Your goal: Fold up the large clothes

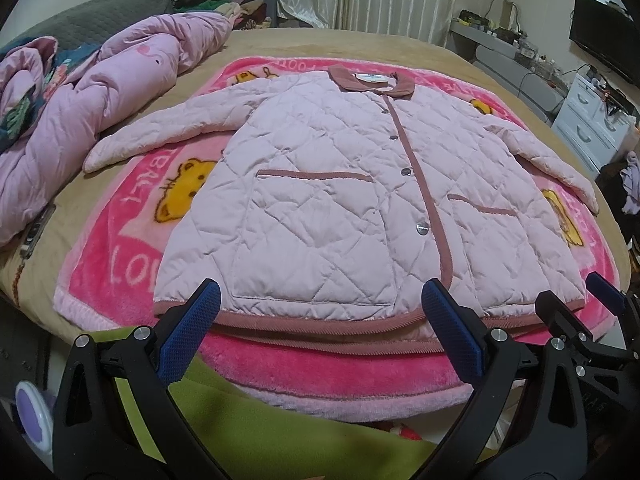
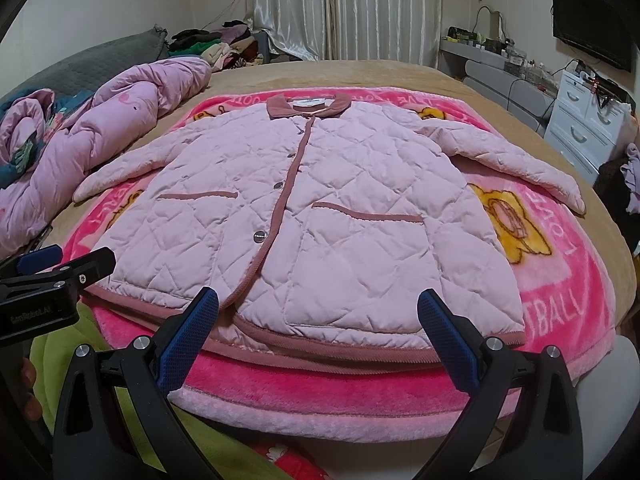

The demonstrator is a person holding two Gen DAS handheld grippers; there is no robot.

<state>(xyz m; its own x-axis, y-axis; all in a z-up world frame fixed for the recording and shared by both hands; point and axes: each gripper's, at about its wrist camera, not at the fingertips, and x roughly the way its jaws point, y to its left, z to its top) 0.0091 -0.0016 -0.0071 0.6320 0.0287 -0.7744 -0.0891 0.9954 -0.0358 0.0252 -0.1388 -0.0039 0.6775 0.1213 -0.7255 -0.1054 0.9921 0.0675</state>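
Observation:
A pale pink quilted jacket (image 1: 340, 184) (image 2: 304, 208) with a dusty rose collar and trim lies flat and buttoned, front up, on a bright pink cartoon blanket (image 1: 132, 224) (image 2: 560, 288). Both sleeves spread out to the sides. My left gripper (image 1: 320, 316) hovers open just short of the jacket's hem, left of the button line, with nothing between its blue pads. My right gripper (image 2: 318, 316) is also open and empty at the hem, right of the button line. The right gripper's fingers (image 1: 560, 312) show at the right edge of the left wrist view.
The blanket sits on a tan bed cover (image 1: 280, 40). A crumpled pink duvet (image 1: 80, 112) (image 2: 100, 120) lies at the left. A lime green cloth (image 1: 260, 432) is under the grippers. White drawers (image 2: 584, 120) and a dark screen (image 2: 588, 24) stand at the right.

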